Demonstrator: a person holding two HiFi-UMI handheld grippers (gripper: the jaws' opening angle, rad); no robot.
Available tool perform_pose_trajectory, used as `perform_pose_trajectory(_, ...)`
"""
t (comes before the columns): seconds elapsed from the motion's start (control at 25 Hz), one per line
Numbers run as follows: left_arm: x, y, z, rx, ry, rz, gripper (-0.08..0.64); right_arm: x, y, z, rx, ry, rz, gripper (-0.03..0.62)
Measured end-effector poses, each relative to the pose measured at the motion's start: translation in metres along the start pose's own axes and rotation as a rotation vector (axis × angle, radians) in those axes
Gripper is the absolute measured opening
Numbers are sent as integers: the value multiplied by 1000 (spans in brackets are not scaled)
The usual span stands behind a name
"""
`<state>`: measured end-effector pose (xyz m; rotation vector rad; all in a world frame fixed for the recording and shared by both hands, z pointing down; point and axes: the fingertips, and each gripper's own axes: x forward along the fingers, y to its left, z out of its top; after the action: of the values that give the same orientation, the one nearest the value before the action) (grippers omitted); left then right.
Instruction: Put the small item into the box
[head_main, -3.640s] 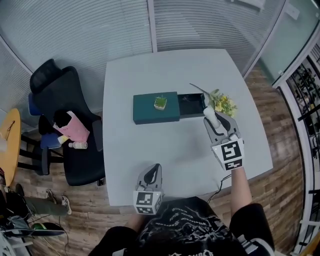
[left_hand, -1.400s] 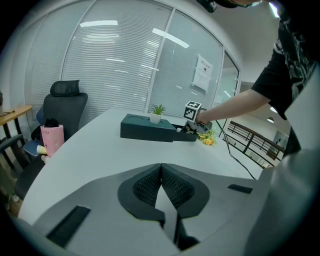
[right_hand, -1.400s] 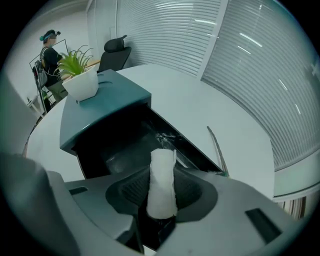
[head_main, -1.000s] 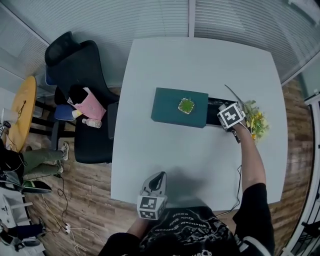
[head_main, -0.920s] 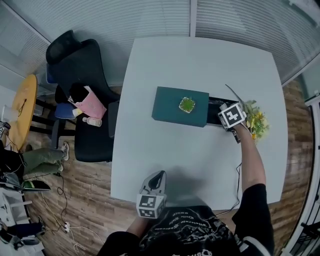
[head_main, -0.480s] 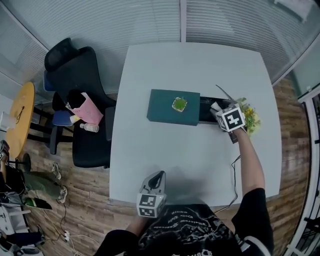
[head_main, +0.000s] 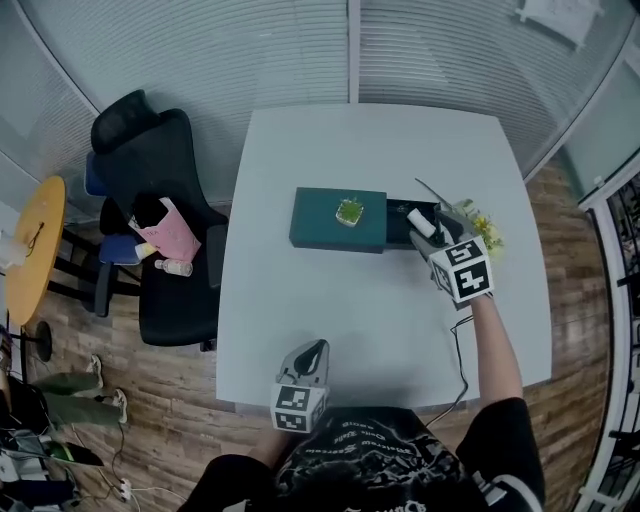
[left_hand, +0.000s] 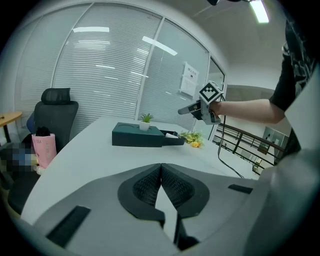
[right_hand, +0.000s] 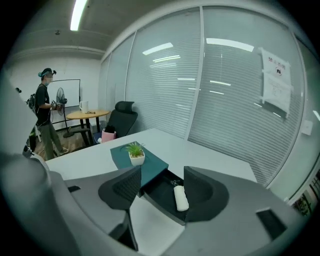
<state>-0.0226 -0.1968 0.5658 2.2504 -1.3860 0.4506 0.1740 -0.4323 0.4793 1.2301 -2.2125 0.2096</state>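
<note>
Head view: the item (head_main: 421, 222), a small white oblong, lies in the box's (head_main: 325, 222) pulled-out drawer (head_main: 398, 224), just beyond the right gripper (head_main: 432, 232). The left gripper (head_main: 311, 353) hangs at the table's (head_main: 330, 310) near edge.

Left gripper view: its jaws meet on nothing.

Right gripper view: the jaws are wide but closing and grip nothing. The item shows between them on the dark drawer floor. Only here, a person (right_hand: 47, 115) stands far off.

I see a smooth, matt white surface (head_main: 330, 310). The box (head_main: 320, 222) is matt dark teal and looks like card. The small item (right_hand: 180, 198) has a smooth white plastic sheen. My left claw (left_hand: 161, 169) is matt grey plastic with ribbed black pads (left_hand: 146, 187). At lower left, the floor (head_main: 150, 420) is wood plank.
</note>
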Motion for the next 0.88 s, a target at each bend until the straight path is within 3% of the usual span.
perform_pose_trajectory(0.24,-12,-9,5,18,-34,-37,18,-55,31,15,19,-125,-35,273)
perform_pose_trajectory(0.56,-18,-14,14,70,-75,-70,18,-103,82,3,74,-290,-35,273)
perform_pose_trajectory(0.72,-21,-16,14,71,-88,-98,18,-120,107,-16,80,-319,-76,270)
perform_pose_trajectory(0.88,-22,-18,12,101,-101,-118,18,-123,134,-49,94,-275,-95,264)
